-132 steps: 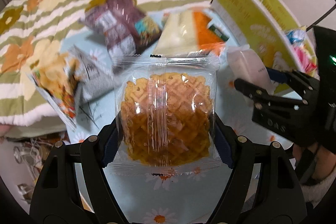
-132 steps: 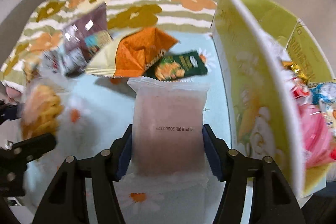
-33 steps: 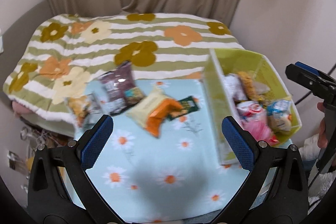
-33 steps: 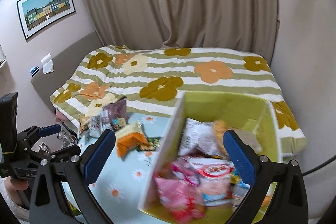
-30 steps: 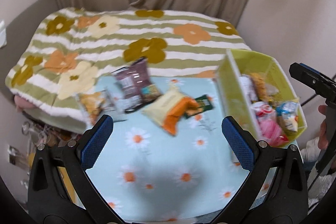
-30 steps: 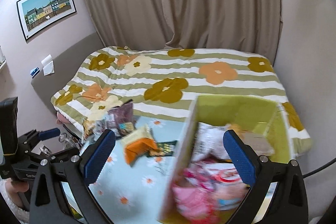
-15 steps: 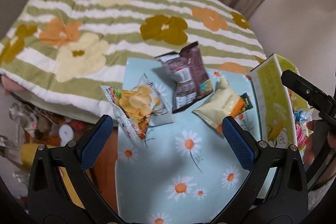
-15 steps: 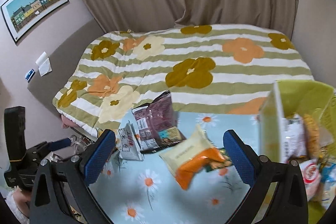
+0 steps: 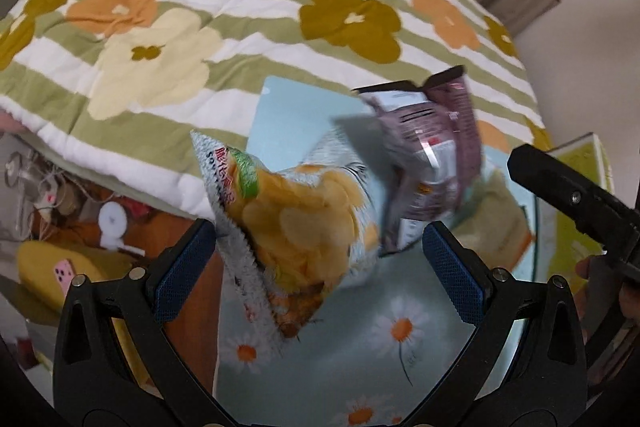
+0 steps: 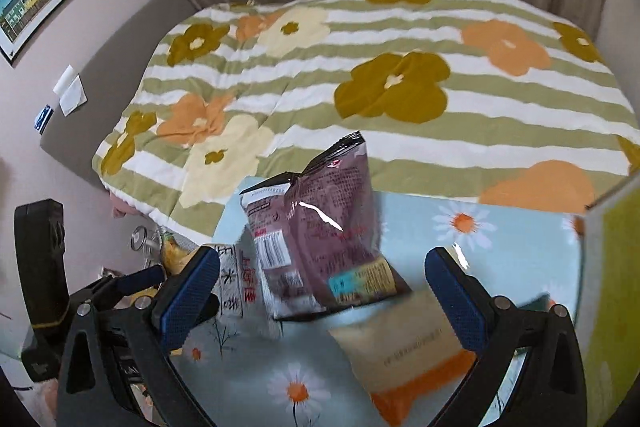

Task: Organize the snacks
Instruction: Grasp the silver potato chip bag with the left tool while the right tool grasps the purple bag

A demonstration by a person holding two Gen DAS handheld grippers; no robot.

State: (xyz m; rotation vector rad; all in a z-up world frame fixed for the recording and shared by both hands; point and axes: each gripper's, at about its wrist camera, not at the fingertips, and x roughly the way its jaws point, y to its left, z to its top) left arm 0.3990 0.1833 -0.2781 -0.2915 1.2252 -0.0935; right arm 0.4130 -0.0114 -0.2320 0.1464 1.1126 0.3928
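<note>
The bed with its flowered quilt (image 10: pixel 400 75) fills the background. In front lies the daisy-print table mat (image 9: pixel 360 347); the yellow-green box (image 10: pixel 612 287) stands at its right edge. On the mat, the chip bag (image 9: pixel 296 223) lies at the left edge. The purple bag (image 10: pixel 320 227) lies just beside it. A cream-and-orange packet (image 10: pixel 408 355) lies nearer the box.

The left gripper (image 9: pixel 316 267) is spread wide, empty, framing the chip bag. The right gripper (image 10: pixel 324 291) is likewise wide and empty, framing the purple bag.

Handling, as judged: both bags are light, air-filled, slippery film with fragile contents. Grip across the crimped seam or an upper corner; avoid squeezing the belly.
</note>
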